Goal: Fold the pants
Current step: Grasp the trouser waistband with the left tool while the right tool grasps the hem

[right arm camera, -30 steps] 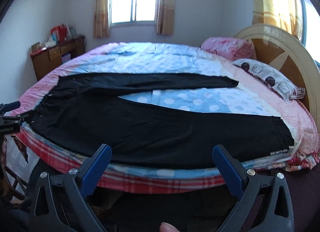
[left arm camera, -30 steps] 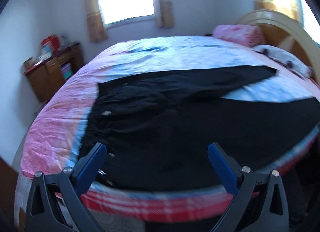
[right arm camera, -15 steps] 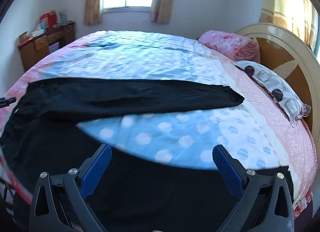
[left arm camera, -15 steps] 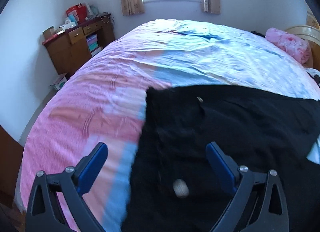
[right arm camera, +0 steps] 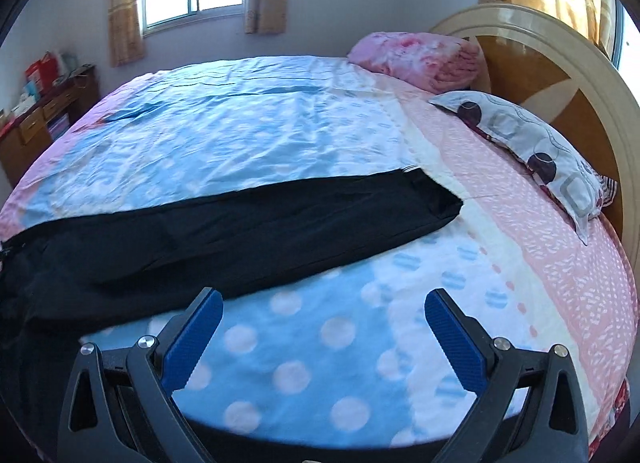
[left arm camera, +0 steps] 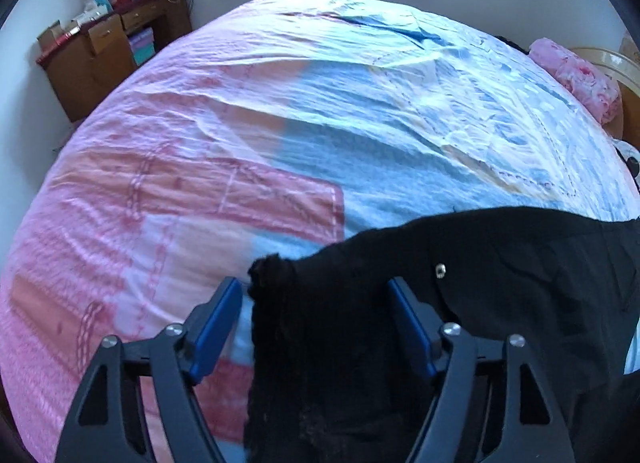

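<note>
Black pants [left arm camera: 500, 303] lie spread on the bed, waist to the left and legs running right. My left gripper [left arm camera: 315, 287] hangs low over the far corner of the waistband [left arm camera: 280, 275]. Its jaws are closing, and the black cloth lies between the blue pads, which stand apart from it on the left side. My right gripper [right arm camera: 324, 297] is open over the blue dotted sheet between the two legs, with nothing in it. The far leg [right arm camera: 260, 219] stretches ahead of it to its cuff [right arm camera: 440, 199]. A strip of the near leg [right arm camera: 248, 439] shows below the fingers.
The round bed wears a pink and blue sheet [left arm camera: 280, 123]. A wooden desk [left arm camera: 100, 55] with boxes stands at the far left wall. A folded pink blanket [right arm camera: 416, 55], a patterned pillow [right arm camera: 532, 143] and the curved headboard [right arm camera: 560, 75] are on the right.
Both grippers moved forward over the bed. The left went from the near edge to the far waist corner and its jaws narrowed. The right crossed the near leg to the gap between the legs.
</note>
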